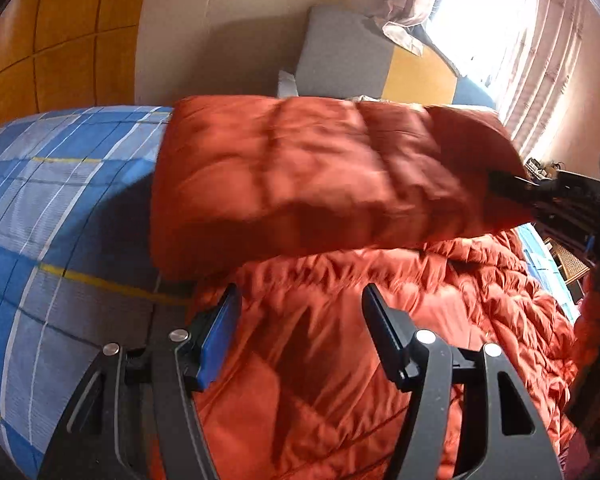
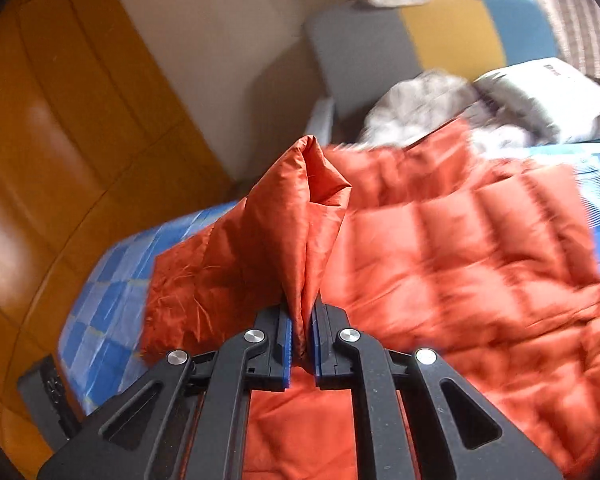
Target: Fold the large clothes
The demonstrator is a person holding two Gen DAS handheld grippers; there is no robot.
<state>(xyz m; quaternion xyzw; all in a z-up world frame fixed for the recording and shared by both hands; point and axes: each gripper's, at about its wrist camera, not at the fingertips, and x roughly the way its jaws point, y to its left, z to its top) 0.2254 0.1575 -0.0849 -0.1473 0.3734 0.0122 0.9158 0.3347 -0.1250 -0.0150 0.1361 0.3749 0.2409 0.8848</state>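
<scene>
Two grippers work one orange jacket [image 1: 300, 168] on the plaid bed [image 1: 52, 200]. The right gripper [image 2: 300, 332] has its jaws pinched tight on a peak of thin fabric that stands up between the pads, tilted downward with the quilted body spread beyond it. This looks like the fold-over step: a flap hangs lifted ahead of the left gripper [image 1: 300, 320], whose jaws stand wide and empty just above the jacket. Next, I'd say, carry that flap across and lay it flat, the left ready to pin.
</scene>
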